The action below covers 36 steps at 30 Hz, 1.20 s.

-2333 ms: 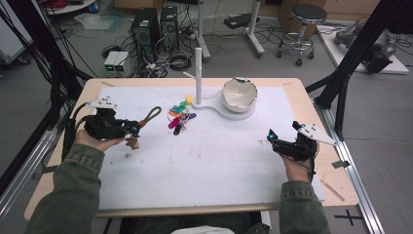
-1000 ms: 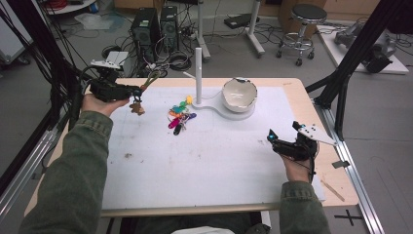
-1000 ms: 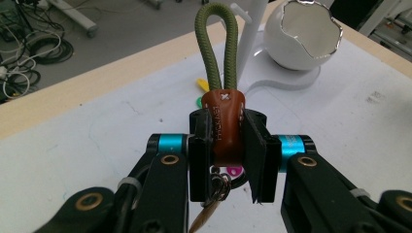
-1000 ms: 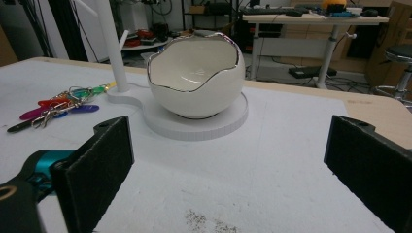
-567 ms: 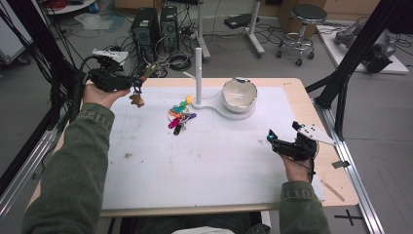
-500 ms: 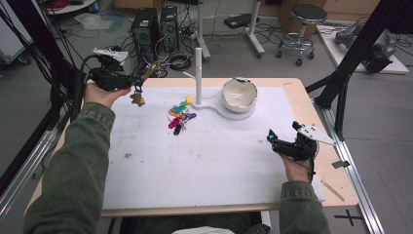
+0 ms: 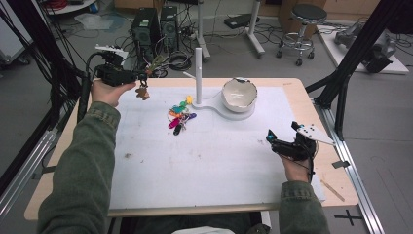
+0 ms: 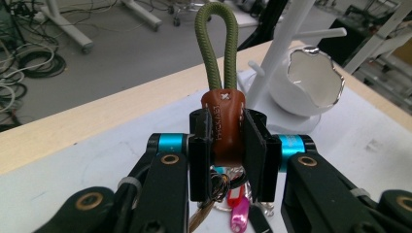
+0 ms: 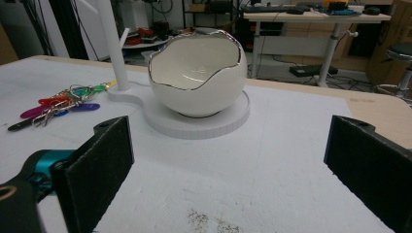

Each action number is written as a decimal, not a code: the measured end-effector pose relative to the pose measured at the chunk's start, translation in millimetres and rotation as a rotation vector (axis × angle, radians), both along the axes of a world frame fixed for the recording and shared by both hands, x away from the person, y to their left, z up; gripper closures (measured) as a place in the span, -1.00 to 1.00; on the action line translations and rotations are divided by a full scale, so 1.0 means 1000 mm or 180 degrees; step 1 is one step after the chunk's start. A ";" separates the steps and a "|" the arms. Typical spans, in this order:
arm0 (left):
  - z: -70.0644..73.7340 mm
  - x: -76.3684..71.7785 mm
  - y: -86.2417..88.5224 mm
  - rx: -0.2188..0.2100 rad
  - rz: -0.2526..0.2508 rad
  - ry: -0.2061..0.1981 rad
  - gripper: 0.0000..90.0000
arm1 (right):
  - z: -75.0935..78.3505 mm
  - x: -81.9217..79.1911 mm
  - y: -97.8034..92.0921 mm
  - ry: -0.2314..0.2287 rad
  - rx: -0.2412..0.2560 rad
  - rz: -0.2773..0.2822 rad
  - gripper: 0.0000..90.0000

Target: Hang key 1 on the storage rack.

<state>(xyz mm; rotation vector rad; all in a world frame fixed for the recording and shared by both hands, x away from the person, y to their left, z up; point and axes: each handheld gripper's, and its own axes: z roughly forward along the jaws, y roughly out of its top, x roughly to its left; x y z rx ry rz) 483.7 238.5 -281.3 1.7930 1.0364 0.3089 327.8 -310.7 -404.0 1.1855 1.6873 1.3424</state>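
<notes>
Leather tab of the keychain (image 8: pixel 222 126) is clamped in the left gripper (image 8: pixel 227 154), upper left of the high view, olive loop (image 8: pixel 217 43) free. Loop could miss the white stand's peg (image 8: pixel 326 33); dangling keys may swing. Right gripper (image 7: pixel 287 144) idles, jaws wide apart.

A brown leather tab (image 8: pixel 224 127) on the keychain clamped in the left gripper (image 8: pixel 227 145) carries stamped lettering, too faint to read. No other text is legible.
</notes>
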 end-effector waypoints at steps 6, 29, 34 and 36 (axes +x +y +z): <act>-0.008 0.005 -0.012 -0.0111 -0.0097 -0.0001 0.63 | 0.000 -0.001 0.000 0.0004 0.0002 -0.0004 -0.93; -0.047 0.025 -0.037 -0.0550 -0.0211 0.0188 0.63 | -0.001 -0.003 -0.002 0.0016 0.0050 0.0010 -0.93; -0.051 0.025 -0.044 -0.0562 -0.0249 0.0213 0.63 | -0.001 -0.003 -0.003 0.0021 0.0057 0.0014 -0.93; -0.052 0.026 -0.046 -0.0551 -0.0270 0.0223 0.63 | -0.001 -0.003 -0.003 0.0021 0.0060 0.0014 -0.93</act>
